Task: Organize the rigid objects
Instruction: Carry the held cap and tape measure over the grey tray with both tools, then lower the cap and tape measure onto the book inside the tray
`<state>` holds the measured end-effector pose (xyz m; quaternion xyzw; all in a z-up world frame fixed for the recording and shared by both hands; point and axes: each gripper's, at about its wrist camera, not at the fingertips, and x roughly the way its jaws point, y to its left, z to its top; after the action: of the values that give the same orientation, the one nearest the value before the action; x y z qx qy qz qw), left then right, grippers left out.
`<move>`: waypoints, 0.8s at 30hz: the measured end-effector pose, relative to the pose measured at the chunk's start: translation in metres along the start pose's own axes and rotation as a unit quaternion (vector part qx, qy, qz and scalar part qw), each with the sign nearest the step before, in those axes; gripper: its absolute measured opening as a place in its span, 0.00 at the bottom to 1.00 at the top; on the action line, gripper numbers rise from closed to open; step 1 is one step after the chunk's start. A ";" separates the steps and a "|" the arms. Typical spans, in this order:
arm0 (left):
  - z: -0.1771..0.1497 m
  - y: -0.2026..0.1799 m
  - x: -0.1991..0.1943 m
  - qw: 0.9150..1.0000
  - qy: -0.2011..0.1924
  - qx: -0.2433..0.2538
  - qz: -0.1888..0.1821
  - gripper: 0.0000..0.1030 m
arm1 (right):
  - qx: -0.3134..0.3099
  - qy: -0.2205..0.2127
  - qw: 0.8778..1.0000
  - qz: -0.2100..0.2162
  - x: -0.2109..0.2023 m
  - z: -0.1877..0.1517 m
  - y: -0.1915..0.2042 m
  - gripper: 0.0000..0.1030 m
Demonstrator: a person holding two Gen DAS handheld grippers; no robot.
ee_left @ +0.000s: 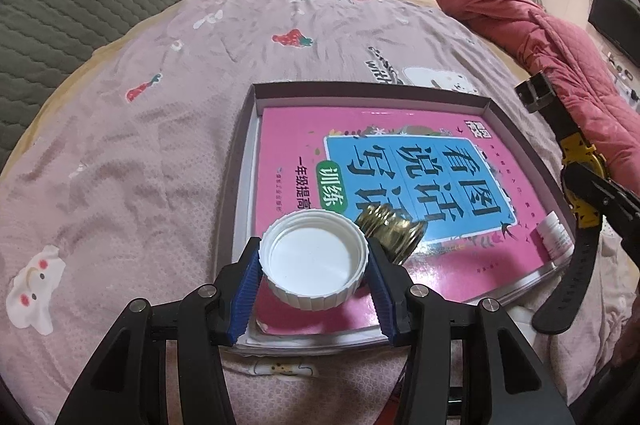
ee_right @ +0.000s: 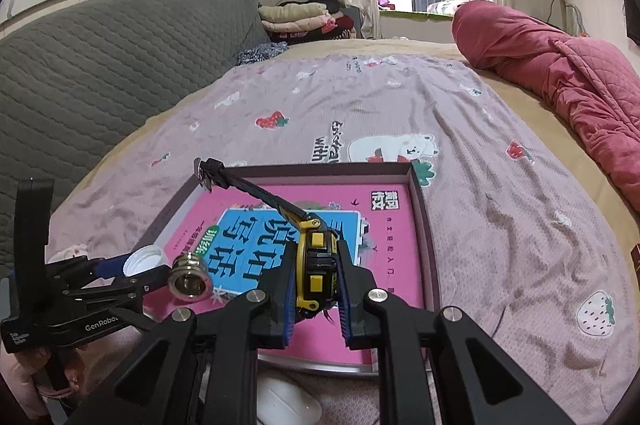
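Spread on the bed, a shallow box collects items: left gripper jaws clamp a white cap over it, right gripper jaws clamp a wristwatch, both apparently for placing inside.

Counted: one white lid, lower centre; one gold fitting beside it; one pink book in one shallow box; one small white bottle, right; one black-and-yellow watch, lower centre; two grippers, left gripper and right gripper.
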<state>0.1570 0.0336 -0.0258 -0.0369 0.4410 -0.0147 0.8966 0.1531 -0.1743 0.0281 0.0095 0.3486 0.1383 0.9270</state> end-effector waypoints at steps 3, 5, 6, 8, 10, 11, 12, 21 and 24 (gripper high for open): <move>-0.001 -0.001 0.002 1.000 0.001 0.002 0.000 0.50 | -0.002 0.006 1.000 0.000 0.004 -0.003 0.001 0.17; -0.002 -0.002 0.003 1.000 0.003 0.003 -0.001 0.50 | -0.004 0.010 1.000 0.000 0.006 -0.004 0.001 0.17; -0.003 -0.001 0.003 1.000 0.003 0.003 -0.001 0.50 | -0.004 0.012 1.000 -0.001 0.008 -0.004 0.000 0.17; -0.004 -0.002 0.005 1.000 0.006 0.003 -0.003 0.50 | -0.006 0.015 1.000 -0.004 0.010 -0.005 0.001 0.17; -0.005 -0.004 0.006 1.000 0.009 0.005 -0.004 0.50 | -0.006 0.015 1.000 -0.006 0.012 -0.005 0.001 0.17; -0.006 -0.004 0.007 1.000 0.010 0.005 -0.004 0.50 | -0.006 0.015 1.000 -0.007 0.012 -0.005 0.001 0.17; -0.006 -0.005 0.008 1.000 0.011 0.006 -0.004 0.50 | -0.005 0.015 1.000 -0.009 0.013 -0.005 0.001 0.17; -0.012 -0.007 0.012 1.000 0.013 0.016 0.002 0.50 | 0.009 0.037 0.999 -0.024 0.025 -0.012 -0.009 0.17; -0.012 -0.006 0.013 1.000 0.013 0.015 0.001 0.50 | 0.002 0.039 0.999 -0.026 0.027 -0.013 -0.007 0.17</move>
<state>0.1553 0.0265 -0.0425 -0.0232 0.4523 -0.0209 0.8913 0.1658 -0.1751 -0.0004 -0.0028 0.3853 0.1136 0.9158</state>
